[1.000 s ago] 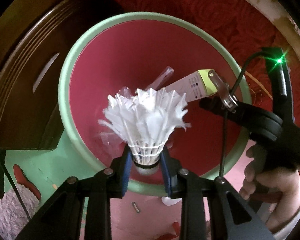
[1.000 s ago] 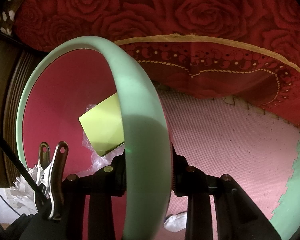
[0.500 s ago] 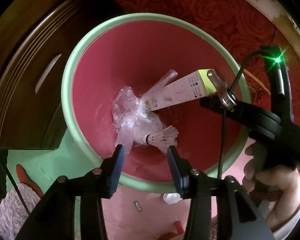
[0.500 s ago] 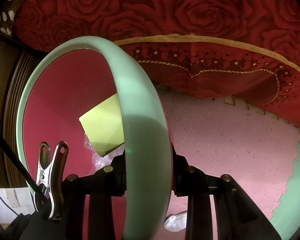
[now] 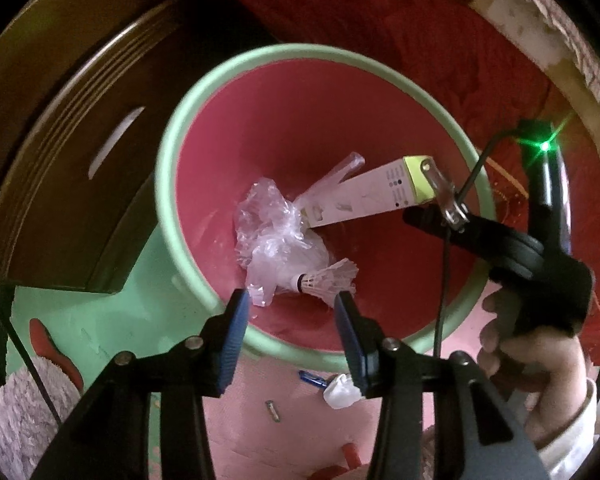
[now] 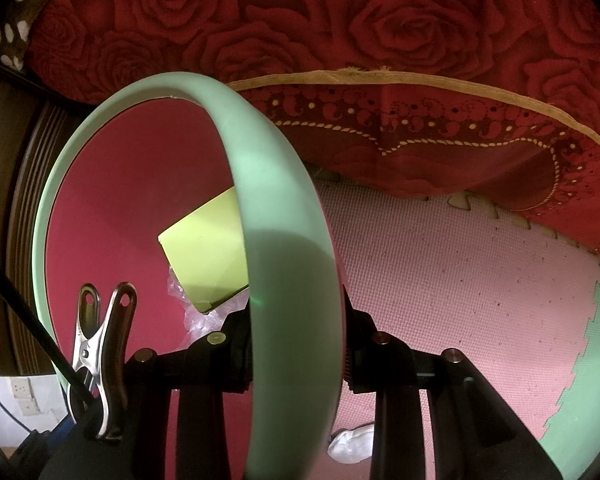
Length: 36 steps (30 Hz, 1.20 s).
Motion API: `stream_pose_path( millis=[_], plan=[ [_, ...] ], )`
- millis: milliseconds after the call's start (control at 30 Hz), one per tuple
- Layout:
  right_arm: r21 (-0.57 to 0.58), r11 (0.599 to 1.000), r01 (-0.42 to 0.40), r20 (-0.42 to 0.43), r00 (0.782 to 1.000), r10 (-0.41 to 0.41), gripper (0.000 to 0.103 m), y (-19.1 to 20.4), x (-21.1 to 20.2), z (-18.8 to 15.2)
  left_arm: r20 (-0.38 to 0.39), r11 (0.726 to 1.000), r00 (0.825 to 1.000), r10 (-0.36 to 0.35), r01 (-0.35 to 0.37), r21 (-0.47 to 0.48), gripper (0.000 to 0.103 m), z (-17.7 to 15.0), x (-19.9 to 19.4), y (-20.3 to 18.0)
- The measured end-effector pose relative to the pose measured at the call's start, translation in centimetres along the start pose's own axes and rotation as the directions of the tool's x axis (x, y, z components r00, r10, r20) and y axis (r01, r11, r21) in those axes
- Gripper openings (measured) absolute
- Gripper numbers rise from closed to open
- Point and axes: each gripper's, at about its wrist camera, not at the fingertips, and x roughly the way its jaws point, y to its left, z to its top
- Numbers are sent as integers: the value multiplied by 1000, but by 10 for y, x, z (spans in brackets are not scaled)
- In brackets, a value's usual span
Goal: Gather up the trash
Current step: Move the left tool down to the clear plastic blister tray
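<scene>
A pink bin with a mint-green rim (image 5: 168, 184) stands on the floor below my left gripper (image 5: 290, 312). That gripper is open, with nothing between its blue pads. A white shuttlecock (image 5: 328, 278) lies on its side in the bin, beside crumpled clear plastic (image 5: 272, 232) and a white carton with a yellow-green end (image 5: 364, 196). My right gripper (image 6: 296, 344) is shut on the bin's rim (image 6: 284, 240) at the bin's right side, and a hand (image 5: 540, 360) holds it. The carton's yellow-green end (image 6: 208, 256) shows inside the bin.
On the pink foam mat (image 6: 460, 280) in front of the bin lie a crumpled white scrap (image 5: 340, 394), a small metal piece (image 5: 273, 411) and a blue bit (image 5: 312, 378). Dark wooden furniture (image 5: 60, 160) stands at the left. A red rose-patterned cloth (image 6: 380, 40) hangs behind.
My left gripper opened and let go of the shuttlecock, which dropped into the bin beside the plastic. The bin now looks smaller and farther away. The right gripper has not moved.
</scene>
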Motion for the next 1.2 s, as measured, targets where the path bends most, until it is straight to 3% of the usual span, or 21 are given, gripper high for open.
stream_pose_path(
  millis=[600, 767, 933, 1200],
  plan=[
    [1, 1000, 1, 3, 1000, -1, 32, 1, 0, 0, 61, 993, 998, -14, 21, -116, 46, -7, -39, 46],
    [21, 999, 35, 43, 998, -36, 21, 1, -2, 2, 58, 985, 998, 0, 10, -173, 46, -12, -38, 70],
    [22, 999, 48, 57, 997, -49, 18, 1, -1, 4, 41, 975, 999, 15, -6, -222, 46, -19, -28, 92],
    [21, 999, 48, 61, 997, -50, 18, -2, -1, 5, -78, 949, 997, 13, -37, -313, 46, -45, 29, 119]
  ],
)
